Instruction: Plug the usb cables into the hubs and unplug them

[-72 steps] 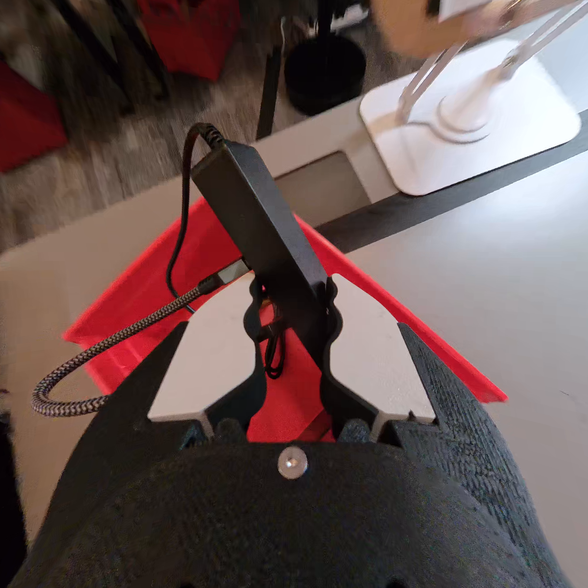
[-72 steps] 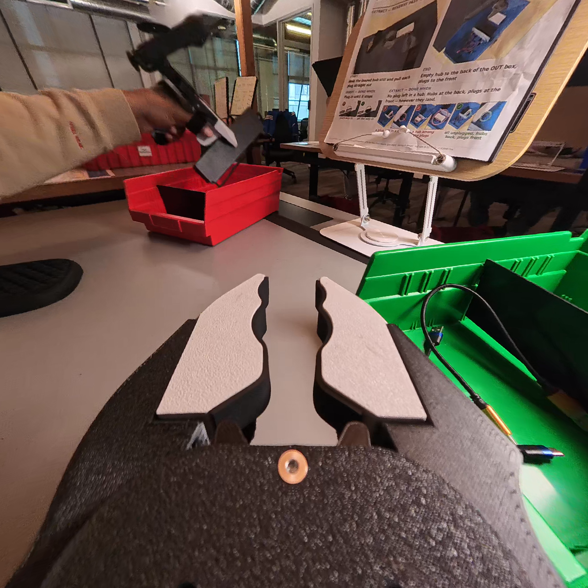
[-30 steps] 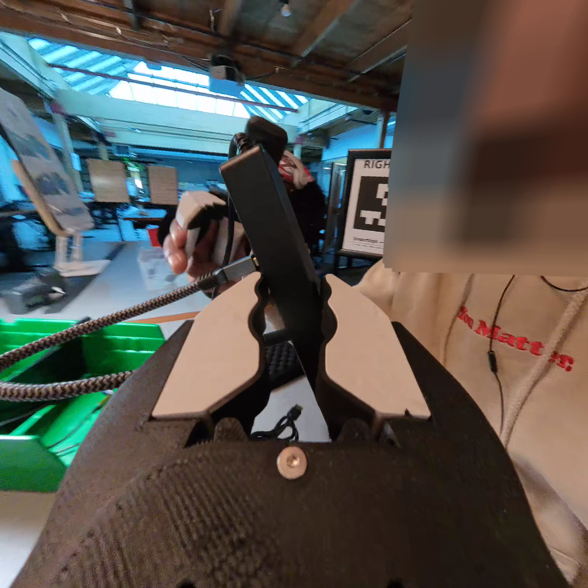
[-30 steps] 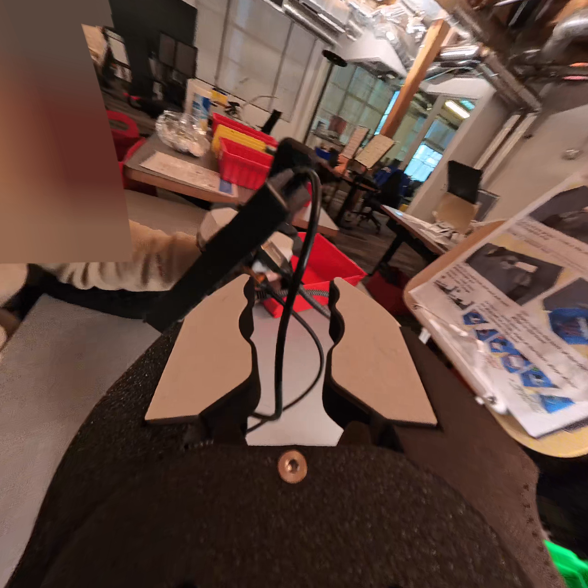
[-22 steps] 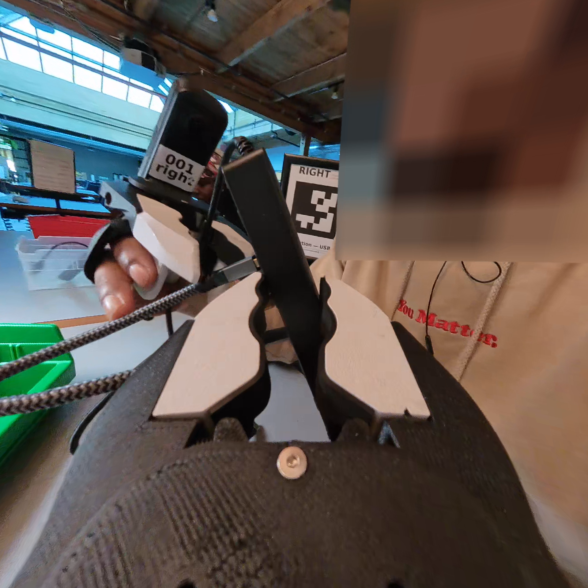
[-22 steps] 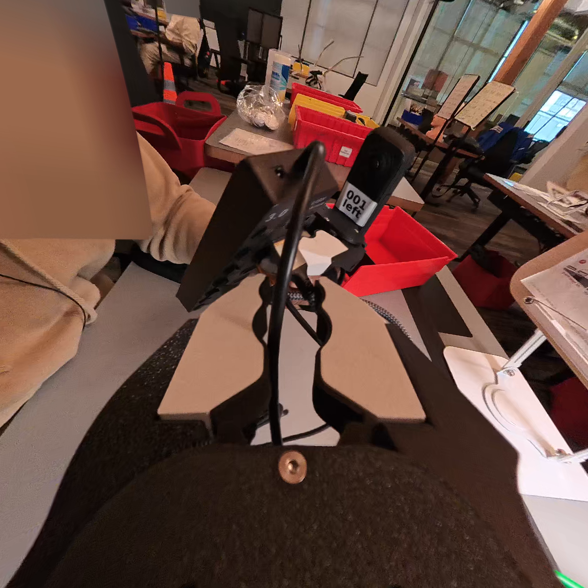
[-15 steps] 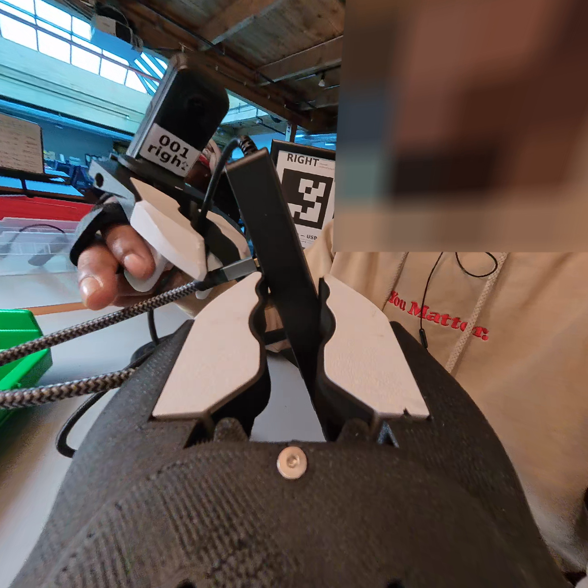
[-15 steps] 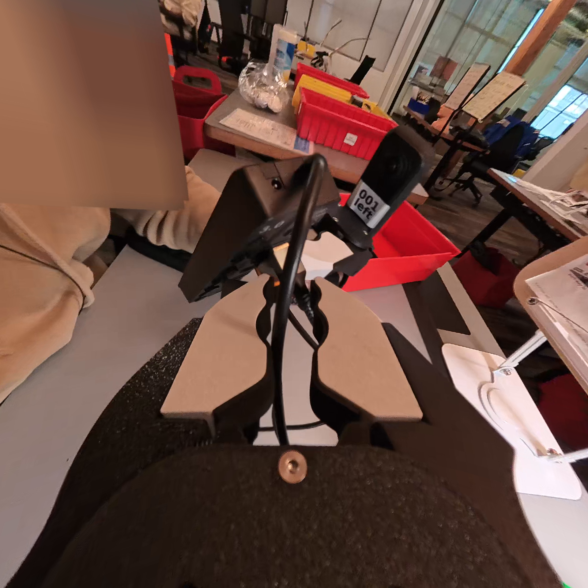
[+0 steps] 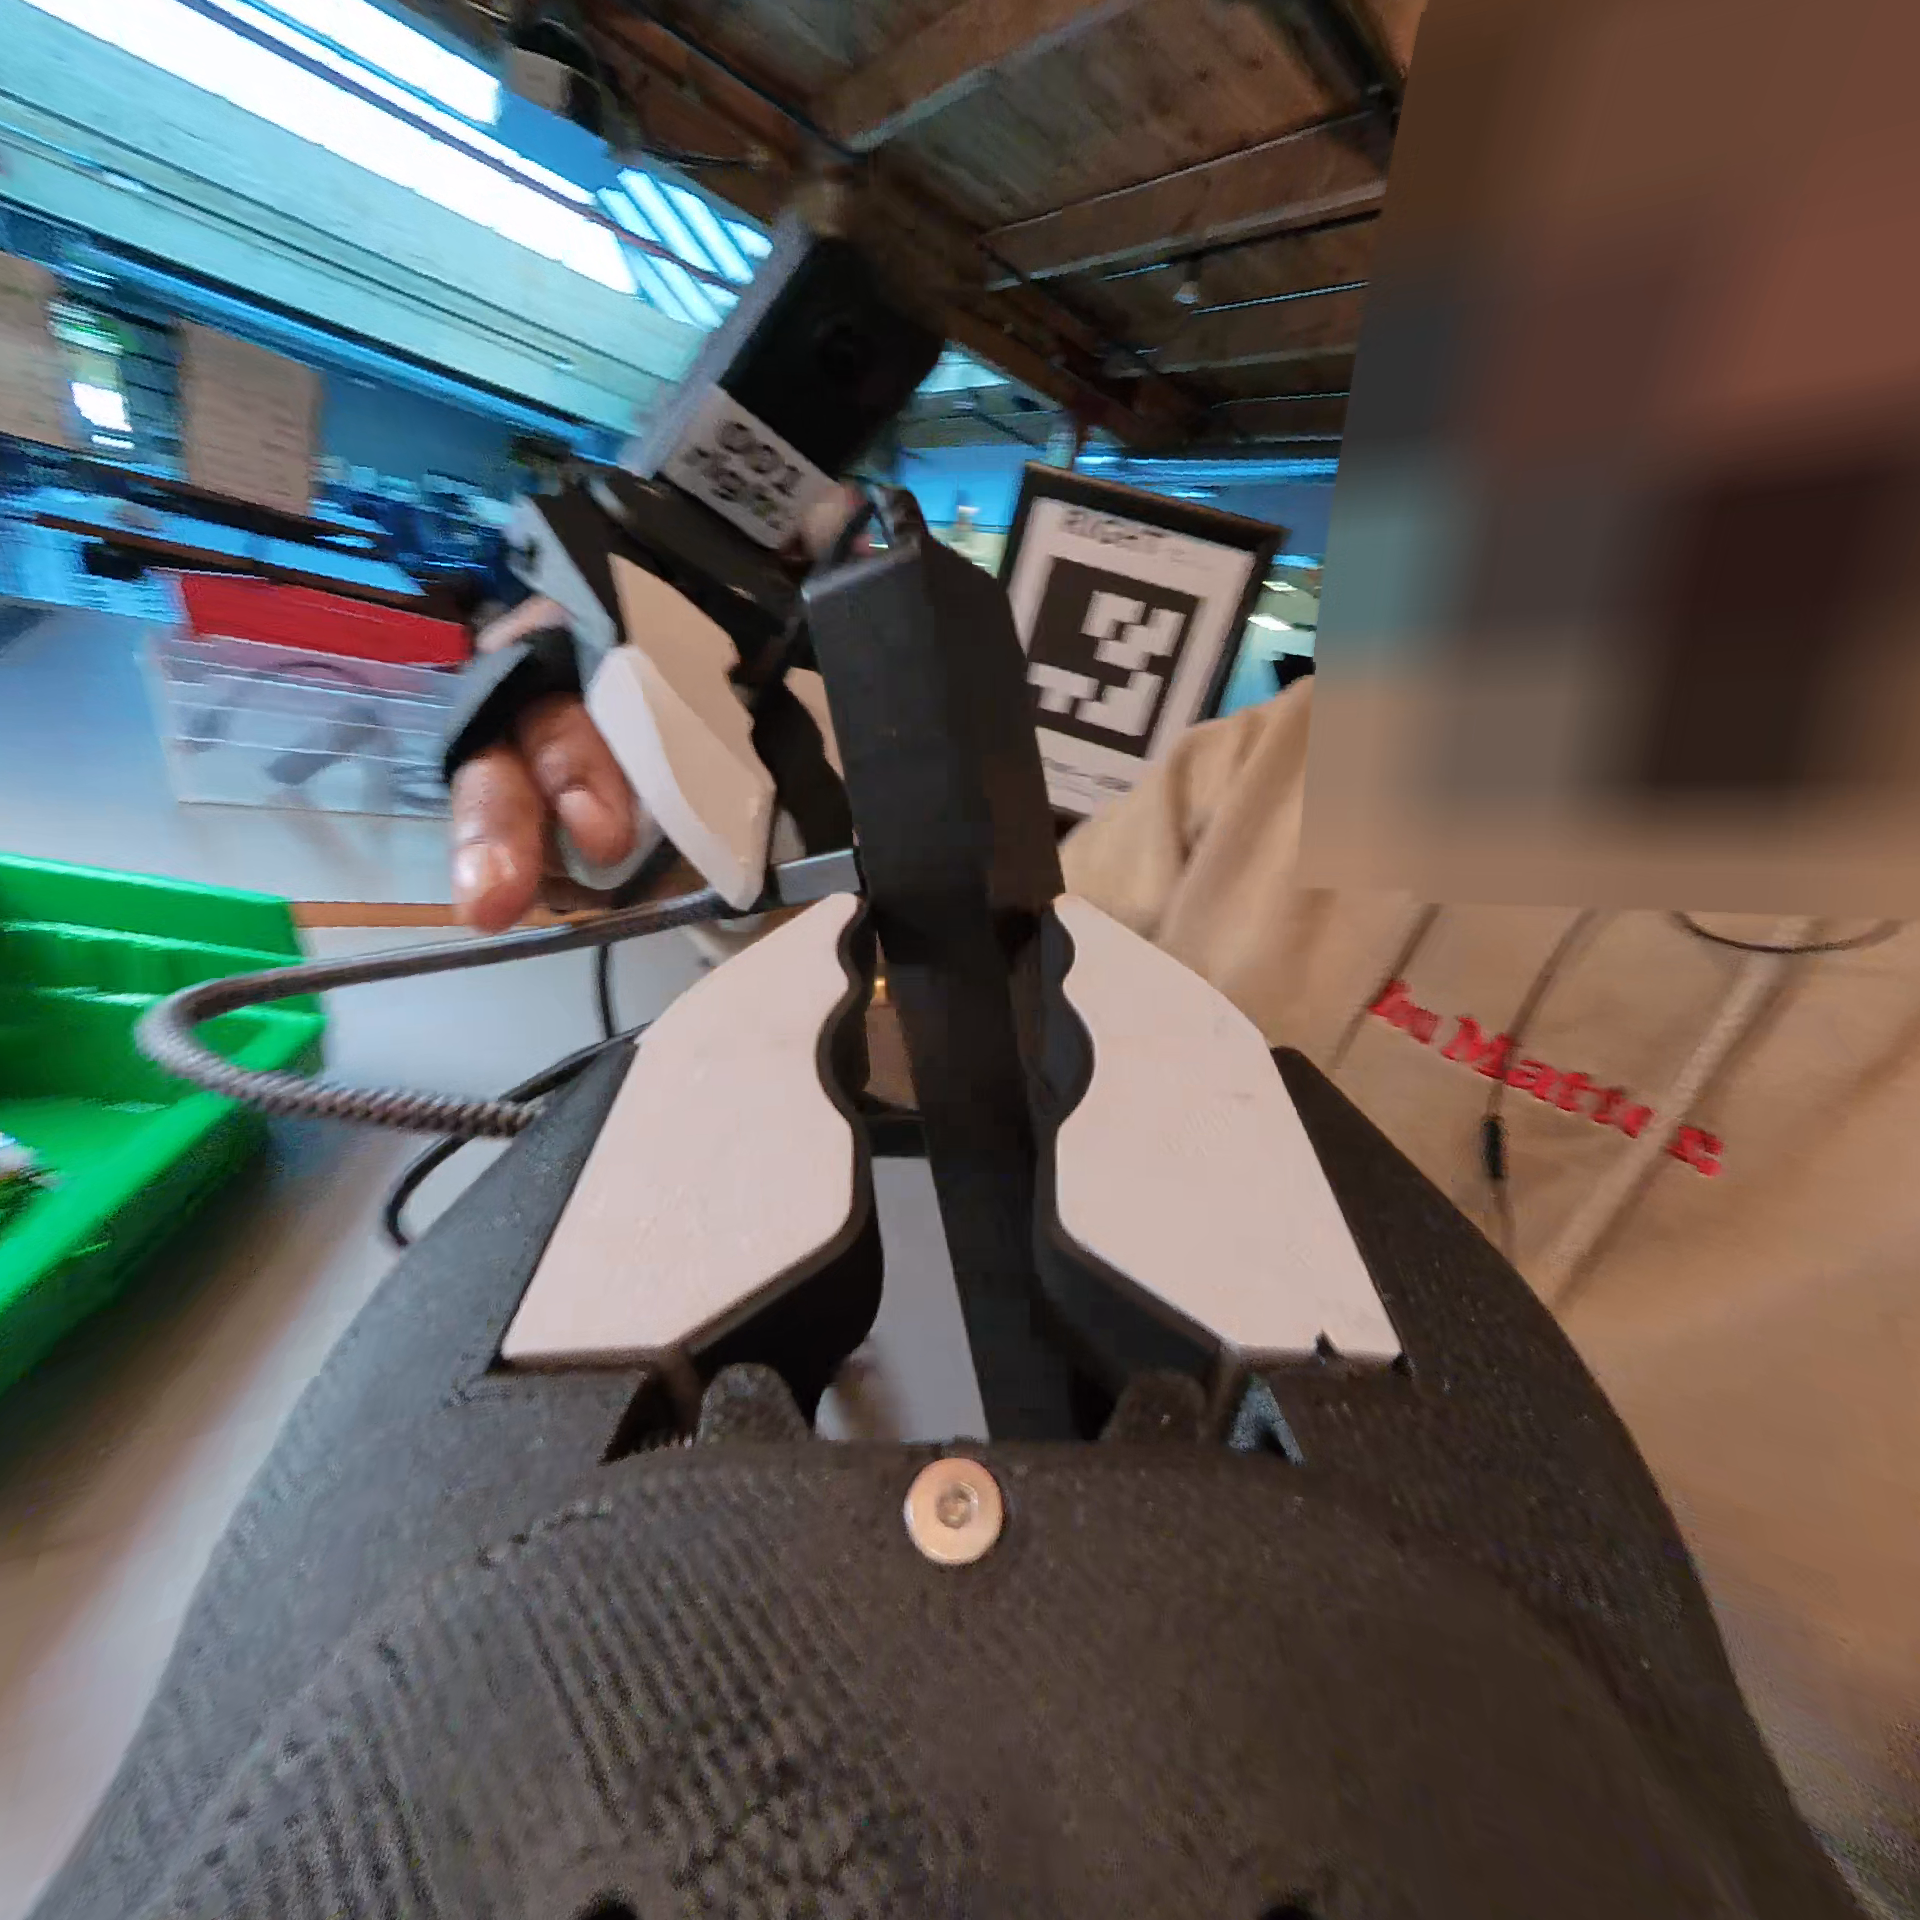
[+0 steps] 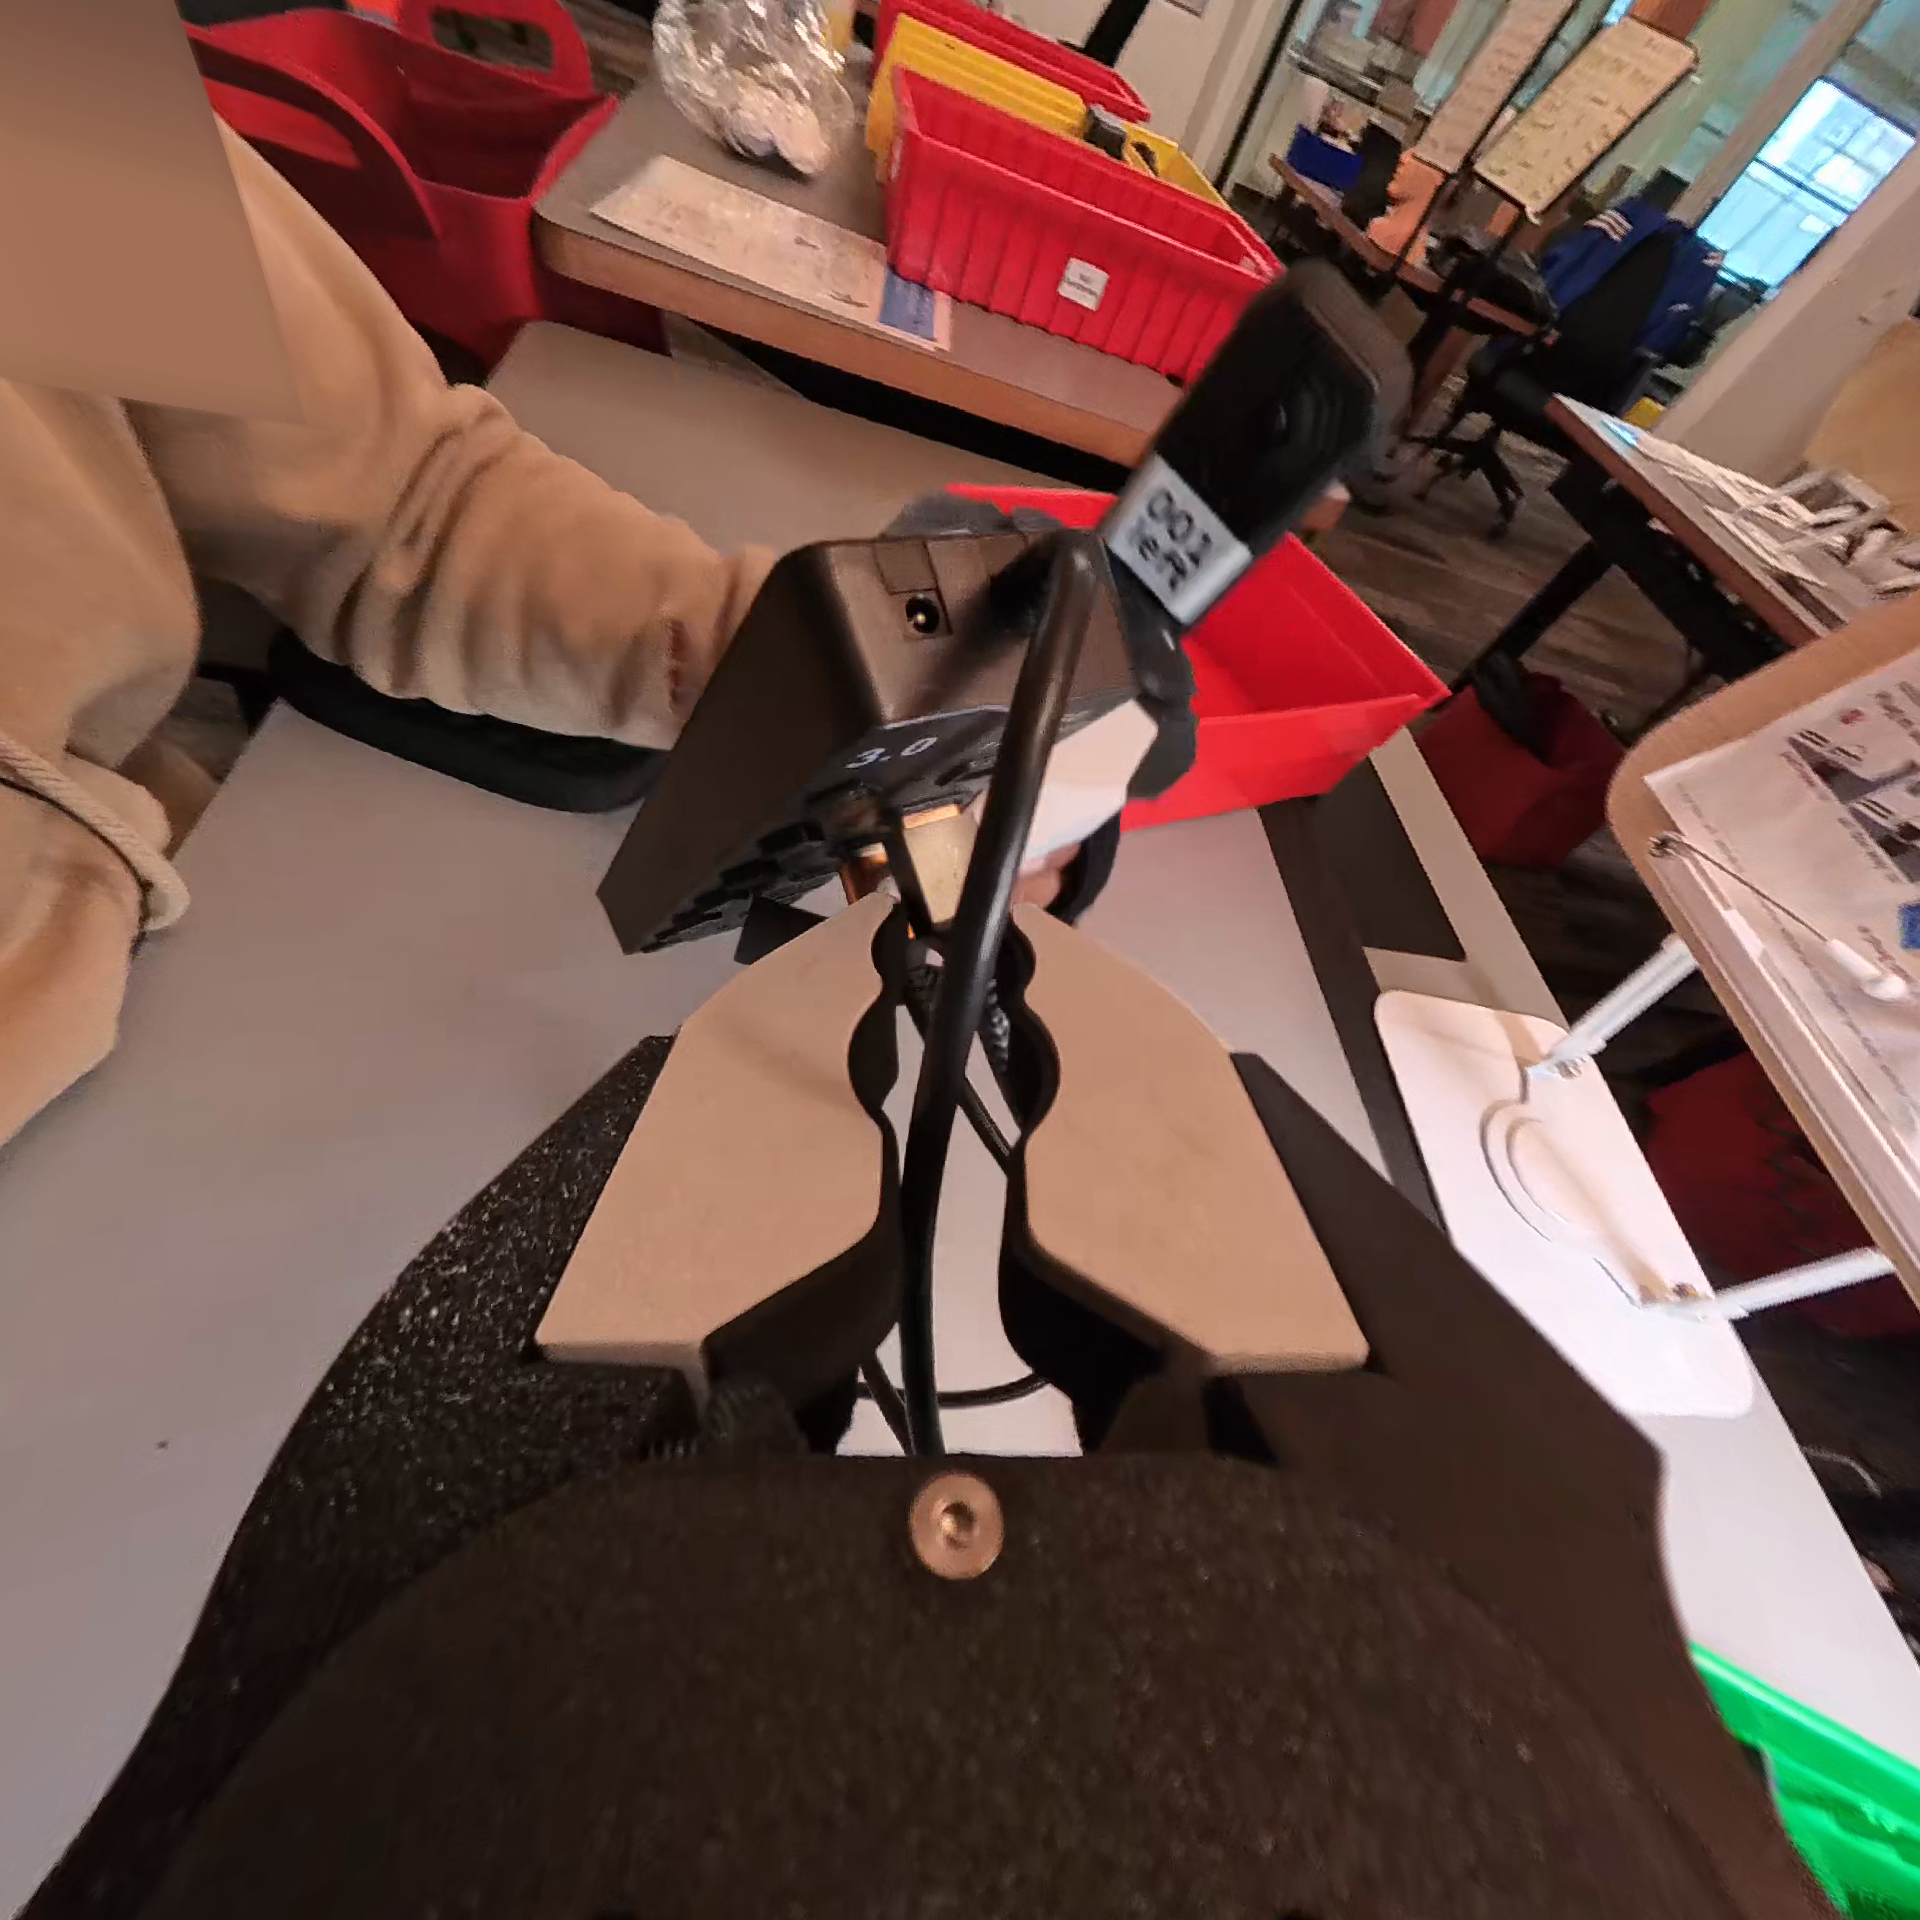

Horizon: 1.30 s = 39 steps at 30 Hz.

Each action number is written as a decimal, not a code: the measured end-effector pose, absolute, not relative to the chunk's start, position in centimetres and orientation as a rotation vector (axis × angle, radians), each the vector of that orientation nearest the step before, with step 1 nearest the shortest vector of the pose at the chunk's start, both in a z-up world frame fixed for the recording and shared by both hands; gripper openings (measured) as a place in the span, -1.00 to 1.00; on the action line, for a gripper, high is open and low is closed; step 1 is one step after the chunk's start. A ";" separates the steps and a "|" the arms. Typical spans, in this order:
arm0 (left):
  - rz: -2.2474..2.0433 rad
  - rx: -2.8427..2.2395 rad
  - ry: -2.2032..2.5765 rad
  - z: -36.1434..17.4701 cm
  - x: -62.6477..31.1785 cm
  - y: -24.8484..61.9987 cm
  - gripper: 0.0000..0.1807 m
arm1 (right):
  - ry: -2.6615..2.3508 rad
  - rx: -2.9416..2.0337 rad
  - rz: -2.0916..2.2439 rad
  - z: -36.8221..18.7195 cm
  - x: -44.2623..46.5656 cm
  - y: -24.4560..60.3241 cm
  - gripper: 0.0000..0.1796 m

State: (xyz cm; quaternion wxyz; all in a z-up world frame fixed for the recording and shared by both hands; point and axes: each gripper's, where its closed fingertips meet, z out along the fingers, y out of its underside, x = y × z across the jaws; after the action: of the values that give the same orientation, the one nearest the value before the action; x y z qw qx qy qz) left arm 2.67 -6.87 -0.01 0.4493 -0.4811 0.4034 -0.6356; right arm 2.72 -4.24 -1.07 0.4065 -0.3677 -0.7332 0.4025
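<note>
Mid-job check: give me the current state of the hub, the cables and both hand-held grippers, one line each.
USB hub: lifted off the table, clamped edge-on.
Braided cable: plug seated in the hub's side port.
Thin black cable: hangs from the hub's end, runs between the right fingers.
Left hand-held gripper: shut on the hub.
Right hand-held gripper: closed around the braided cable's plug.
Red bin: on the table, looks empty.

One hub (image 9: 935,790); two cables: braided cable (image 9: 343,1081), thin black cable (image 10: 987,935); two claws: left claw (image 9: 956,1029), right claw (image 10: 951,997).

Looks like an open workshop: exposed timber ceiling (image 9: 1091,156), red parts bins (image 10: 1049,239) on work counters (image 10: 831,322), instruction boards on stands (image 10: 1808,831).
</note>
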 end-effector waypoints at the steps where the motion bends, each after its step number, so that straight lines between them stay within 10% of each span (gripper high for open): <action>1: -1.504 -1.227 0.963 0.1 2.2 -6.1 -0.67 | -1.843 -0.945 0.988 -1.1 2.8 -3.8 -0.83; 15: -0.564 -1.602 1.019 -3.2 1.7 -1.0 -0.34 | -1.679 -1.241 0.651 -2.5 0.2 0.3 -0.82; 28: -1.249 -1.272 0.892 0.8 -0.4 -4.1 -0.36 | -1.240 -1.053 1.356 7.9 6.2 0.8 -0.76; 39: -1.038 -1.347 1.042 -2.0 3.4 -4.1 -0.36 | -1.728 -1.238 1.006 -0.9 2.0 -2.2 -0.67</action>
State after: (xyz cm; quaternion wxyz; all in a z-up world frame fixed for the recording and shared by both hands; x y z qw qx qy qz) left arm 3.37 -4.10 -2.00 0.5430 -0.5672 0.4387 -0.4370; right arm 1.97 -2.19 -0.94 0.3848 -0.4860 -0.6782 0.3947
